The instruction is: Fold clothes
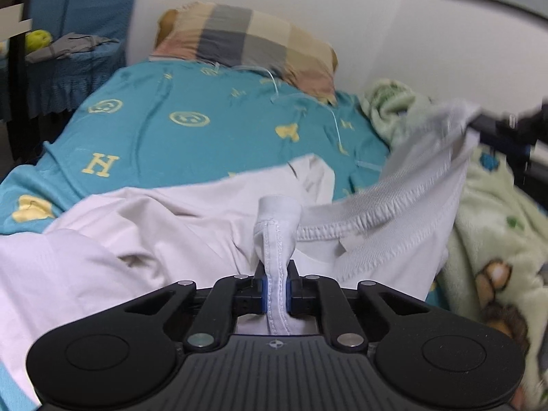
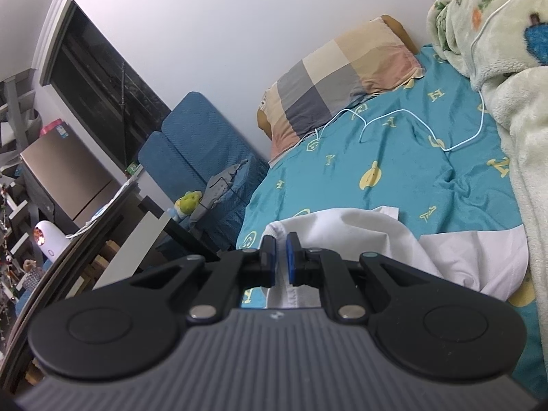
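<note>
While both tongs hang over the bed, I read it like this:

Garment: white garment (image 1: 144, 226), spread on the teal bedsheet (image 1: 191, 130), bulk at 9–10 o'clock from my left tongs (image 1: 276, 291).
Left tongs: clamped on a bunched hem/seam w/ stitching, fabric rising straight to 12 o'clock between the blue pads.
Right tongs (image 2: 281, 260): blue pads nearly together w/ a white edge (image 2: 284, 287) running thru the slot; narrow gap shows, so I judge a light pinch, not 100% sure.
Key relation: in left view the elastic band (image 1: 359, 219) runs from my left grip out to 2 o'clock, where the right tongs show dark & blurred at the frame edge. So long axis = 8-to-2 line btwn the two grips.
Nearer hand: both on the same edge; left sits closer to the bulk.
Next, I'd guess: pull the band taut along that line, then lay flat.
Clutter: green blanket (image 1: 493, 226) at 3 o'clock, pillow (image 1: 246, 41) at 12, thin cable (image 2: 411, 120) on the sheet.
</note>
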`<action>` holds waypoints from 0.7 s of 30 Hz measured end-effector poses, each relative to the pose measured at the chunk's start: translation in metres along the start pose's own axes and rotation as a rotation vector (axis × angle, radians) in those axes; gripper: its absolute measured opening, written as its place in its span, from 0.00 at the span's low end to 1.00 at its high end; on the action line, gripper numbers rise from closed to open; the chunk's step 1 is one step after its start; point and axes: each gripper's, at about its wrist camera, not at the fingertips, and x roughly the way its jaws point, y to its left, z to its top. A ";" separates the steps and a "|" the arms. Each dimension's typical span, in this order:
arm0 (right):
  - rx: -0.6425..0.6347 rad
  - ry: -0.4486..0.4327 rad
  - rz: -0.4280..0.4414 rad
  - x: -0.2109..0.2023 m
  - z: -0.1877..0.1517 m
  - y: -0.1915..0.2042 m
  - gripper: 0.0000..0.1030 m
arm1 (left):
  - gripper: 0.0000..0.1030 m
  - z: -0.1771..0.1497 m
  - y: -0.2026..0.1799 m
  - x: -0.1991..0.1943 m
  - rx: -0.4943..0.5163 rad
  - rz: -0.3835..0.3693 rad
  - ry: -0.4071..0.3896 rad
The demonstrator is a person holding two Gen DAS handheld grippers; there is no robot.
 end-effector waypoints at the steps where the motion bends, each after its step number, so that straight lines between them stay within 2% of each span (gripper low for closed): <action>1: 0.001 -0.003 -0.005 0.000 0.000 -0.001 0.09 | 0.09 0.002 0.002 -0.006 -0.015 -0.001 -0.016; 7: 0.018 -0.017 -0.035 -0.003 0.002 -0.008 0.09 | 0.07 0.011 0.017 -0.040 -0.095 0.009 -0.110; 11: 0.035 -0.019 -0.050 -0.004 0.001 -0.013 0.09 | 0.07 0.016 0.030 -0.056 -0.150 0.040 -0.145; 15: 0.039 -0.016 -0.058 -0.003 0.001 -0.014 0.09 | 0.07 0.017 0.038 -0.060 -0.185 0.051 -0.137; 21: 0.045 -0.009 -0.070 -0.001 0.000 -0.014 0.09 | 0.08 0.014 0.038 -0.065 -0.180 0.072 -0.125</action>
